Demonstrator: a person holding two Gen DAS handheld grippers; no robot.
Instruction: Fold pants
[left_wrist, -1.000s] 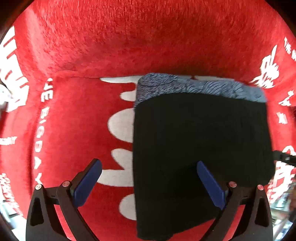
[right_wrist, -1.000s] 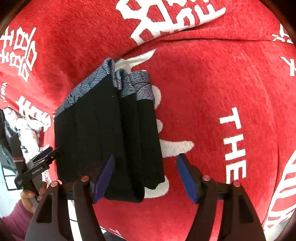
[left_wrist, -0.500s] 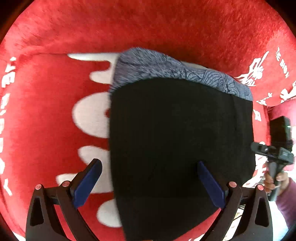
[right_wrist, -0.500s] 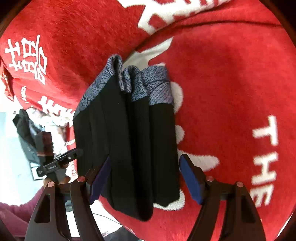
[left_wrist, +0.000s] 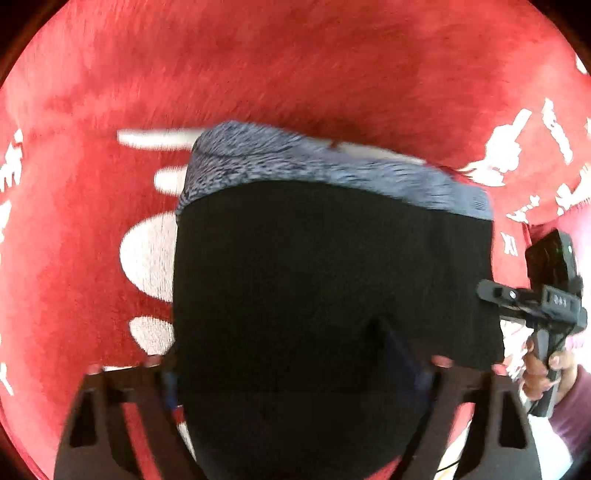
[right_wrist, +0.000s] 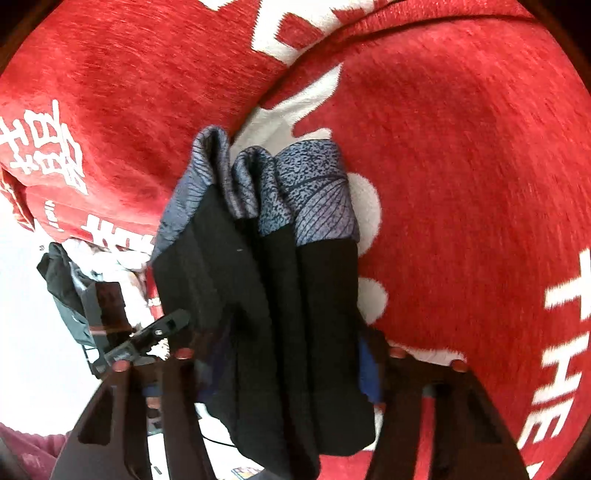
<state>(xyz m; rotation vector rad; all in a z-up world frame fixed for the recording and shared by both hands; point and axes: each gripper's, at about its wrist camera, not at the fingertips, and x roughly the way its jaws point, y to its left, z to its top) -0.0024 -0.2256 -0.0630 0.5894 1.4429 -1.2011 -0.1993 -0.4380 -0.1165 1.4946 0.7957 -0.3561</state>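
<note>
Both claws closing onto folded pants (right_wrist: 295, 325); only right view shows stacked layers.

Pants (left_wrist: 332, 288): black fabric with a grey-blue patterned band along the far edge, dark line print on it. Folded into a compact rectangular bundle, several layers stacked; in the right wrist view (right_wrist: 280, 295) the layers show as lengthwise pleats, with the patterned ends bunched together at the far end. Bundle lies on a red cover with white lettering, far edge close to the crease where the surface rises. The near end overhangs the red surface's edge. Left view is motion-blurred.
</note>
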